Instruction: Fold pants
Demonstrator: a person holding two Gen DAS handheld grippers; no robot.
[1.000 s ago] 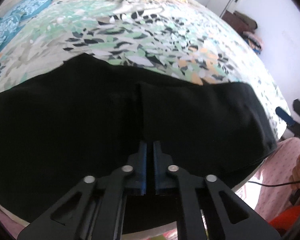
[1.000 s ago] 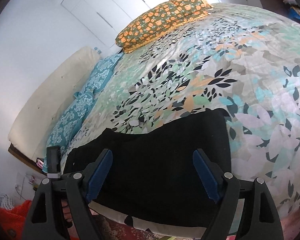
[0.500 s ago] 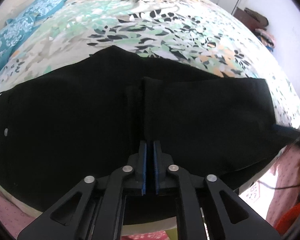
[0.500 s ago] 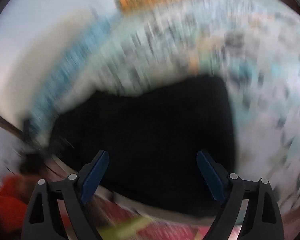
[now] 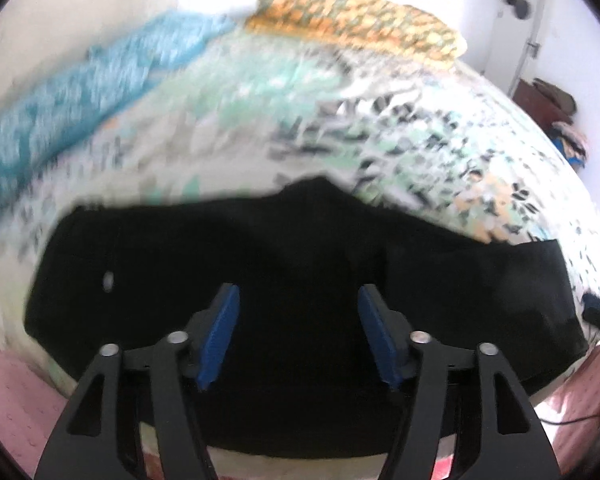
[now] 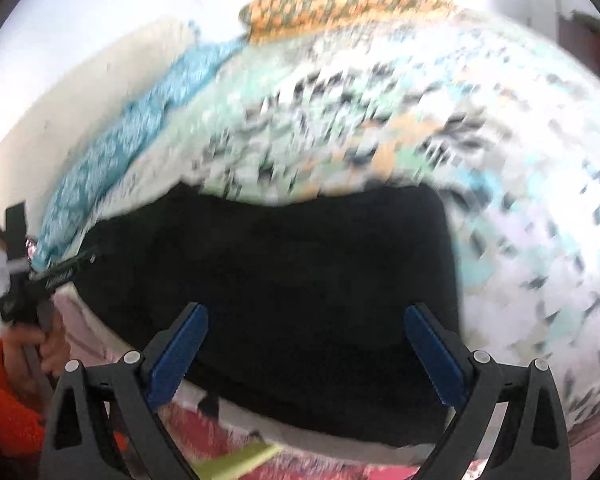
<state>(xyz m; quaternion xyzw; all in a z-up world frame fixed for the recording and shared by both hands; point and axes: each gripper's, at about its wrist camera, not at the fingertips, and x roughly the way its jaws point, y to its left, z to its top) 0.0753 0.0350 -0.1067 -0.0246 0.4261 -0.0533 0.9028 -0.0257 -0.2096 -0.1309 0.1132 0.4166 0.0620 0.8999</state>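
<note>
The black pants (image 5: 300, 264) lie flat along the near edge of the bed, on the leaf-patterned bedspread (image 5: 440, 152), spread sideways as a long dark band with a small pale button showing toward the left end. They look already halved lengthwise, one leg laid on the other, though the blur and the dark cloth hide the layers, so I cannot be sure. The left gripper (image 5: 298, 332) hangs over the middle of the pants; its jaws have just been opening and stand wide with nothing pinched between them. The right gripper (image 6: 306, 348) sits over the right-hand end, its jaws also just opened further, very wide and empty. So one fold seems to be set down and released; what remains, by my reading, is folding the band crosswise into a compact packet.
</note>
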